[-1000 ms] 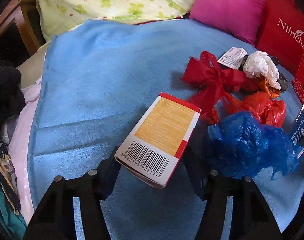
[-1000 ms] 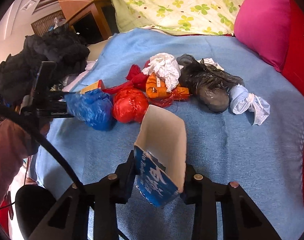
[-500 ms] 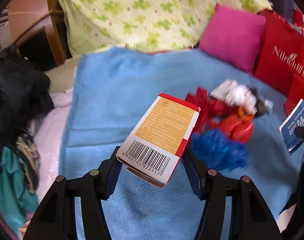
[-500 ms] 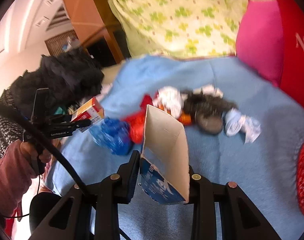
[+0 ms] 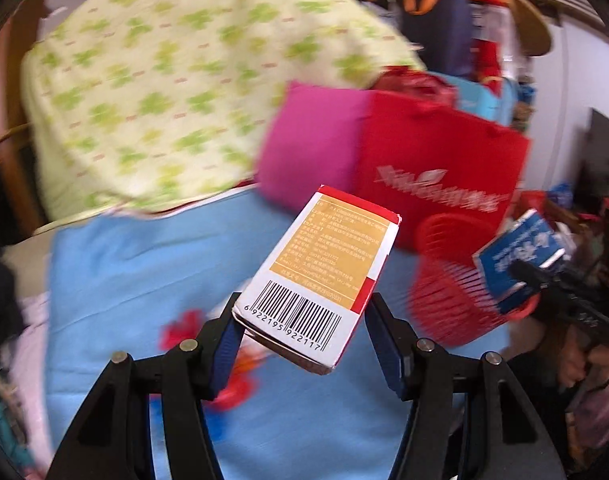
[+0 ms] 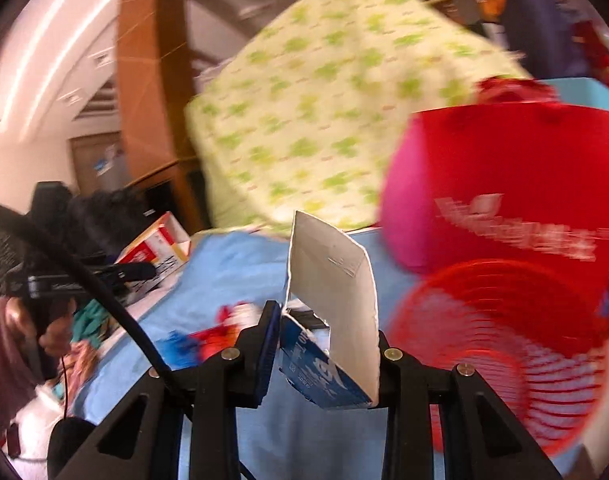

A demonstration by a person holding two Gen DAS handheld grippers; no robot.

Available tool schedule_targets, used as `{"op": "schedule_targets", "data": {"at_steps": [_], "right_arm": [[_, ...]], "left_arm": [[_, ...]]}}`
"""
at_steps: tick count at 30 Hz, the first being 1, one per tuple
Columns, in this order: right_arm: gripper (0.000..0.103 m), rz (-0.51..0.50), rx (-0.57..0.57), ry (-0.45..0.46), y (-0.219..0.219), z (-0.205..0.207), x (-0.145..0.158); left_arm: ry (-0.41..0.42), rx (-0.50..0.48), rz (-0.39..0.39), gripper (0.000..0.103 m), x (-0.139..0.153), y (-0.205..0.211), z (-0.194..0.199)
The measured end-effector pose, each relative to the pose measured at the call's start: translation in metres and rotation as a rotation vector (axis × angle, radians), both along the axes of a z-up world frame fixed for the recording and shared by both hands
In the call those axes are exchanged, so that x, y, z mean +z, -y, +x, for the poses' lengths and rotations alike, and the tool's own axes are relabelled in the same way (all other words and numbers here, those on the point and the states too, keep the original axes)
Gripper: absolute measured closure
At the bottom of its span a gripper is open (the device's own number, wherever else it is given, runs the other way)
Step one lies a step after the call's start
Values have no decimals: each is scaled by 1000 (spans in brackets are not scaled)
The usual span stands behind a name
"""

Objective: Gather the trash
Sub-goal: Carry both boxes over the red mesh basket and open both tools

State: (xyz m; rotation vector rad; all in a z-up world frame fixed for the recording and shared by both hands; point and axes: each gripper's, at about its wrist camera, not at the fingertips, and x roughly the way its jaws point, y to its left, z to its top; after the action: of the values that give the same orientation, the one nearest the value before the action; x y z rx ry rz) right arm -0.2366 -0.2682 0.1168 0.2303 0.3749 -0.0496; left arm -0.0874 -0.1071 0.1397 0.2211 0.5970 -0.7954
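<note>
Bed: a light blue terry blanket (image 5: 152, 264) covers it; both views are smeared by motion.
Far left: a wooden headboard post (image 6: 144, 92) and a dark heap of clothes (image 6: 100, 216) at the bed's edge.
Far middle: a folded cream quilt with green clover print (image 5: 176, 80), then a magenta square pillow (image 5: 308, 148) to its right.
Far right: a red fabric tote bag with white lettering (image 5: 440, 172), and in front of it a red slatted plastic basket (image 5: 448, 292) standing on the blanket.
Loose trash: blurred red and blue plastic bags (image 6: 200, 340) lie on the blanket near the left, below both tools.
Left tongs (image 5: 304, 344): clenched on a white, orange and red cardboard carton with a barcode (image 5: 324, 276), its near end between the pads, its far end tilted up and away, clear of the blanket.
Right tongs (image 6: 324, 360): clenched on a flattened blue and white cardboard box (image 6: 332, 312), grey inner face upward, held off the blanket just left of the basket.
Person: a hand (image 6: 56, 328) in a mauve sleeve grips the left tool's handle.
</note>
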Motion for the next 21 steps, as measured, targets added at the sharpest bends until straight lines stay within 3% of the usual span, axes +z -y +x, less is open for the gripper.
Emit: {"op": "schedule_targets", "data": {"at_steps": [7, 13, 15, 16, 17, 21], "right_arm": [[69, 78, -199, -69, 87, -37, -5], [66, 163, -268, -121, 134, -50, -23], [54, 185, -275, -132, 139, -50, -28], [36, 192, -288, -133, 143, -49, -31], [30, 202, -305, -124, 145, -51, -32], [30, 175, -314, -90, 140, -54, -28]], "left_arm": [[-93, -179, 16, 40, -8, 115, -22], [-158, -209, 95, 36, -30, 172, -24], [-168, -200, 110, 32, -36, 179, -26], [-174, -196, 112, 32, -39, 178, -26], [-183, -190, 111, 32, -40, 177, -24], [-178, -149, 81, 32, -40, 145, -22]]}}
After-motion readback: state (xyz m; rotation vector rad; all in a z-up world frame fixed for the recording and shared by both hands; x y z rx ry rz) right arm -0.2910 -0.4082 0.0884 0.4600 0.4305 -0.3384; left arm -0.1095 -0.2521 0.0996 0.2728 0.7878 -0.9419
